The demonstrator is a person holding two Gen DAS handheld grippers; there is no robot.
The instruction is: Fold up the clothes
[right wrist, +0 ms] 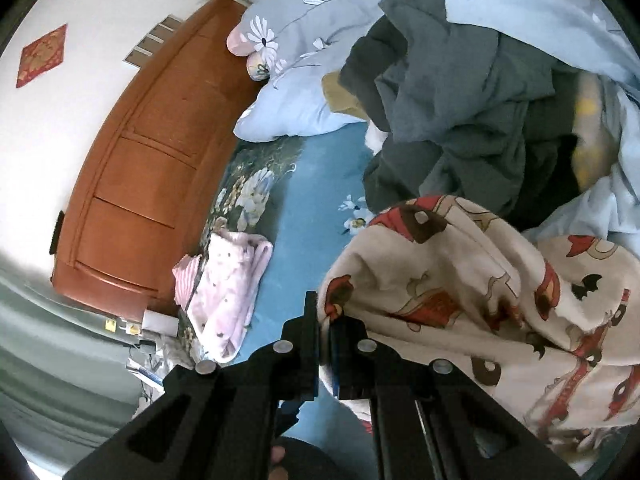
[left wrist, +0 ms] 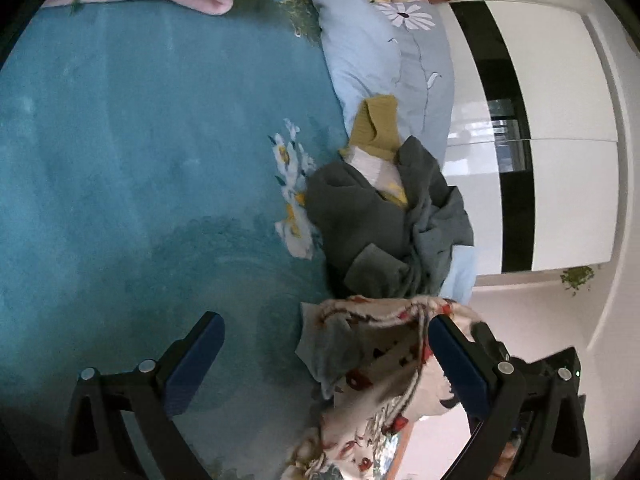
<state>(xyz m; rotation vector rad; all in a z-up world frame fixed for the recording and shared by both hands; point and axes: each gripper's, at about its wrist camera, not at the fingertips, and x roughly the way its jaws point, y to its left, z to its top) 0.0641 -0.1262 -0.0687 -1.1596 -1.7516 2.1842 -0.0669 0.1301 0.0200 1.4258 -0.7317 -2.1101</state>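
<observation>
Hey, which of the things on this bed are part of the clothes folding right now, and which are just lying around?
In the job:
- cartoon-print garment, pinched in the shut right tongs
- left tongs, open beside it
- grey clothes pile, with a mustard garment

Just lying about:
- blue floral quilt
- folded pink blanket
- wooden headboard
- teal bedspread
</observation>
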